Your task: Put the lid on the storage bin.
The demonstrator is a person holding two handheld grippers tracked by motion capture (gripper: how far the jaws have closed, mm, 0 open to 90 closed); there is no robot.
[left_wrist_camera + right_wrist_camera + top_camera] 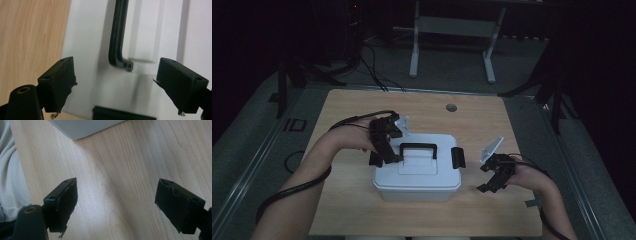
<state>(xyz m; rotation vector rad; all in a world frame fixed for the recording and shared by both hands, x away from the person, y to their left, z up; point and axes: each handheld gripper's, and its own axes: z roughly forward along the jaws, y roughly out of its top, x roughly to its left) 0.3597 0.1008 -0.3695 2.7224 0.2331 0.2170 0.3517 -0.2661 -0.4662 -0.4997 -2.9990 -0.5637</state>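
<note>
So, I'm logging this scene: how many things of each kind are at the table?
White lidded boxes: 1
Handheld grippers: 2, left gripper, right gripper
Total: 3

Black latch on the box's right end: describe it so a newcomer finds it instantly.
Start at the wooden table, then the white lidded box at its centre. The latch is the black clip on the lid's right end, facing the right claw, unlike the handle lying across the lid.

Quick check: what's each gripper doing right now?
Left gripper: open, holding nothing, over the white box lid.
Right gripper: open, holding nothing, over the table.
</note>
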